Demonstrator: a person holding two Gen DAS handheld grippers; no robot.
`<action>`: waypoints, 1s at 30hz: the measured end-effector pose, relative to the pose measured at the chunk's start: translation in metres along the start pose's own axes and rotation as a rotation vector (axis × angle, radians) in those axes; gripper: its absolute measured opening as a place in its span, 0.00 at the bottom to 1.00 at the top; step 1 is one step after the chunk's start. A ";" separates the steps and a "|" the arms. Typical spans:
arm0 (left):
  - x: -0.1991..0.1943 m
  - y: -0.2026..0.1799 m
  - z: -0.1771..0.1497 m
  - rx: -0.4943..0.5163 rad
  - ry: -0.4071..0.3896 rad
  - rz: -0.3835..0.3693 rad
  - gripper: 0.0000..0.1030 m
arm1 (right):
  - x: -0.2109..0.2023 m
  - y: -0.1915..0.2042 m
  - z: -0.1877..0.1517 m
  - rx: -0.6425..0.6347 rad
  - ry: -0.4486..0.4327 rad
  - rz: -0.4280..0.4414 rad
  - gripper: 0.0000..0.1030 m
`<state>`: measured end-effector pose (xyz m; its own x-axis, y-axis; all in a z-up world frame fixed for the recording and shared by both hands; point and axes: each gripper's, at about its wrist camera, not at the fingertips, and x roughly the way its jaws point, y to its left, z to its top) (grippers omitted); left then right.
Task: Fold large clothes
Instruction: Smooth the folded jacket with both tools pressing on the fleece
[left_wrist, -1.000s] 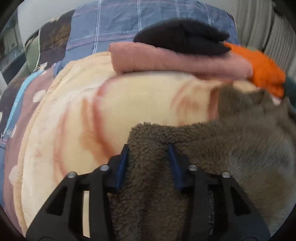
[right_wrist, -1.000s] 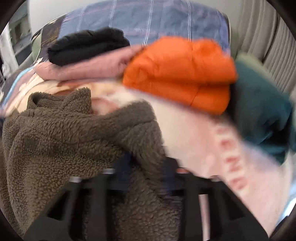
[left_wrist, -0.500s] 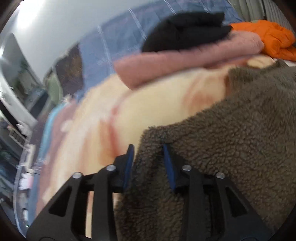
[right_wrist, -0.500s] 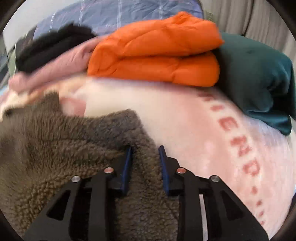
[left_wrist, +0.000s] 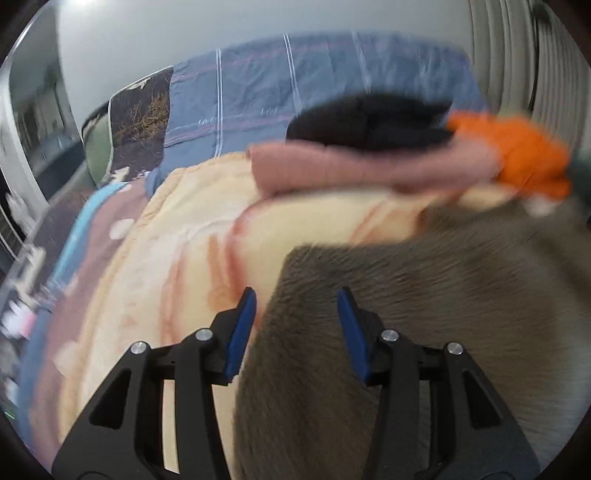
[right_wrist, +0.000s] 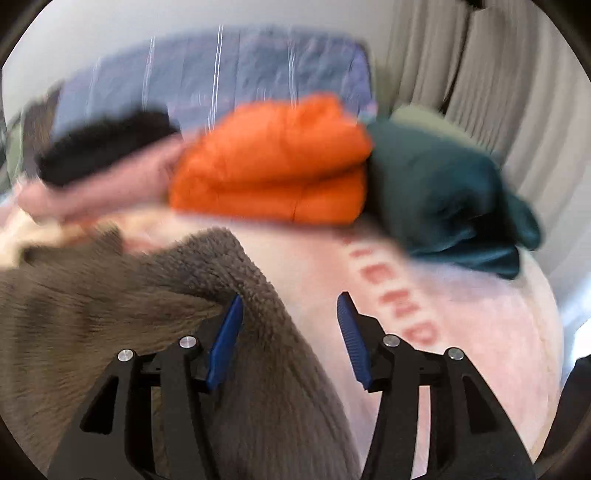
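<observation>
Soft, even daylight; heavy motion blur, fisheye bending, dark vignetted corners.

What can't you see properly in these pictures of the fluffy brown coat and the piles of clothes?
- Brown fleece garment: its near part runs under the left gripper and off the bottom edge of the left wrist view, so its shape is unclear.
- Black folded garment: smeared by motion blur in the right wrist view.
- Red lettering on the pink blanket: blurred, its start hidden under the orange jacket.
</observation>
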<state>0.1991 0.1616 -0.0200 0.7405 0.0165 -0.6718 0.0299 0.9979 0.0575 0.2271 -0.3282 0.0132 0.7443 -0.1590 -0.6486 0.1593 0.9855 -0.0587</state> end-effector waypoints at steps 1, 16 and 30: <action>-0.017 -0.001 0.002 -0.030 -0.041 -0.045 0.45 | -0.025 0.005 -0.001 0.011 -0.043 0.049 0.53; 0.002 -0.125 -0.044 0.098 0.075 -0.143 0.62 | -0.065 0.147 -0.134 -0.240 -0.030 0.279 0.60; 0.007 -0.111 -0.043 0.027 0.104 -0.204 0.63 | -0.147 0.141 -0.143 -0.190 -0.035 0.442 0.55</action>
<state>0.1717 0.0534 -0.0627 0.6442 -0.1776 -0.7440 0.1912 0.9792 -0.0683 0.0477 -0.1573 -0.0079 0.7358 0.2785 -0.6173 -0.2955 0.9522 0.0773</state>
